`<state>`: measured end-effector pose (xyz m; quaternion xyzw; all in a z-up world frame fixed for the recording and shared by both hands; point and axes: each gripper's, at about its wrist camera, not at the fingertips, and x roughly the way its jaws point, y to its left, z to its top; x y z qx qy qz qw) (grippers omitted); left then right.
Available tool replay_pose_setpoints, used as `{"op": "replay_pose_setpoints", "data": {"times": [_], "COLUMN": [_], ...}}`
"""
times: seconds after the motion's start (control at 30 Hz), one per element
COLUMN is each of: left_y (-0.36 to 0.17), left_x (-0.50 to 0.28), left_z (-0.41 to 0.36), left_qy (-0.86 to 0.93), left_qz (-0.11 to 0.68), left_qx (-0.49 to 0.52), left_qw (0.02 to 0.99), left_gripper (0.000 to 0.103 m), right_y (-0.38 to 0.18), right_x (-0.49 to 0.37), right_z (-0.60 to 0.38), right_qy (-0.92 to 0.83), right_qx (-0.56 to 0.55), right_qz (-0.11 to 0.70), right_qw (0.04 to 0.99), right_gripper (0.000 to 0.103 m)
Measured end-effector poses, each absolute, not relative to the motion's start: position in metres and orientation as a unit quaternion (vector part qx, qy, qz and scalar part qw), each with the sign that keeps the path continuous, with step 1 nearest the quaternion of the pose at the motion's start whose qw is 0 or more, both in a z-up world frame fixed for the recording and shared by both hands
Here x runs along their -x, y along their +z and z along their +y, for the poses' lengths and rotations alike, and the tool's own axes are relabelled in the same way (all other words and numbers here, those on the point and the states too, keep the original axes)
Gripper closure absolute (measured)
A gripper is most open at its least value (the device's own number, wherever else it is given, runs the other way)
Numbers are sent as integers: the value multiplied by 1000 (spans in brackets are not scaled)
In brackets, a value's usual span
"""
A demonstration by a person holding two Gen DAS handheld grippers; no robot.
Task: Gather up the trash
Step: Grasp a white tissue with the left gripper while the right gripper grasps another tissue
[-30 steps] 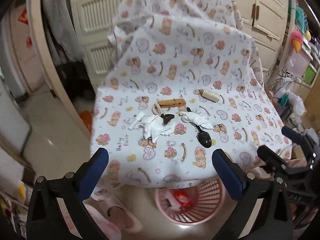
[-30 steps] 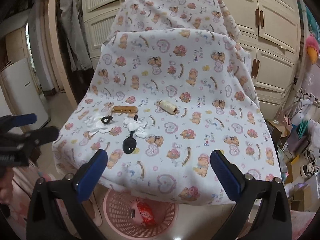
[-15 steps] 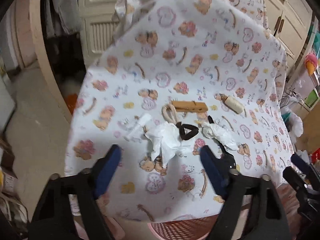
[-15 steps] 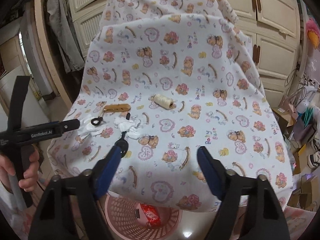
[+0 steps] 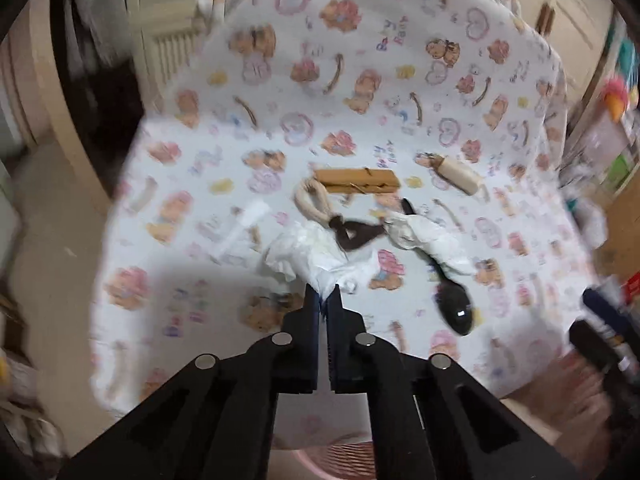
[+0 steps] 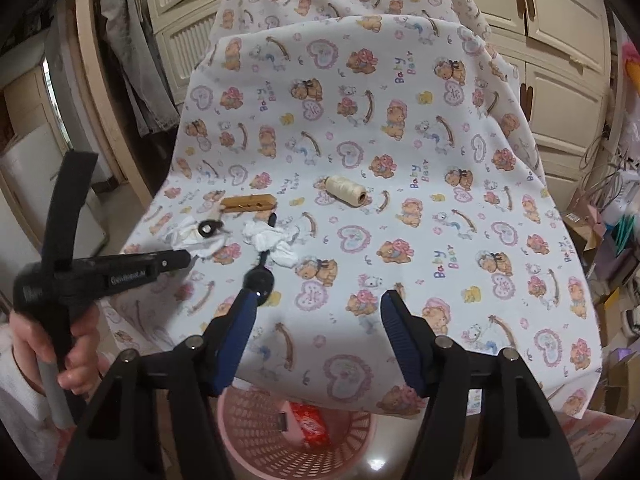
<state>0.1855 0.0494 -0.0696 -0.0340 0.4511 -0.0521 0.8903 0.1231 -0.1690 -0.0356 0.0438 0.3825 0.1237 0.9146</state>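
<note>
Left gripper [image 5: 324, 292] has just closed, pinching the near edge of the crumpled white tissue [image 5: 316, 252] on the bear-print cloth-covered table [image 5: 400, 80]. Right gripper [image 6: 316, 304], half open and empty, hovers near the second white tissue wad [image 6: 272, 240], beyond its left finger. The pink slotted plastic basket [image 6: 256, 432] waits below.

Left wrist cam: close, angled down over the table's [image 5: 168, 280] near left edge (image blurred). Right wrist cam: further back, angled down, takes in the whole tabletop plus pink basket [image 6: 240, 436] below. Shared: crumpled tissues [image 5: 320, 256], black spoon [image 5: 454, 308], thread spool [image 6: 346, 191].
</note>
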Motion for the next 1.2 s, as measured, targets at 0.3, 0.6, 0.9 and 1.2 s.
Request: {"op": "replay_pose_setpoints", "data": {"times": [0.3, 0.6, 0.9, 1.2], "left_y": [-38, -25, -22, -27], "left_x": [-158, -161, -162, -166], "left_z": [38, 65, 58, 66], "left_qy": [-85, -41, -28, -16], "left_qz": [408, 391, 379, 390], "left_qx": [26, 63, 37, 60], "left_qw": [909, 917, 924, 919], "left_gripper": [102, 102, 102, 102], "right_y": [-44, -58, -69, -63], "right_x": [-149, -194, -221, -213], "right_z": [-161, -137, -101, -115], "right_qy": [146, 160, 148, 141], "right_qx": [-96, -137, -95, -110], "right_qz": [410, 442, 442, 425], "right_qw": [895, 872, 879, 887], "right_gripper": [63, 72, 78, 101]}}
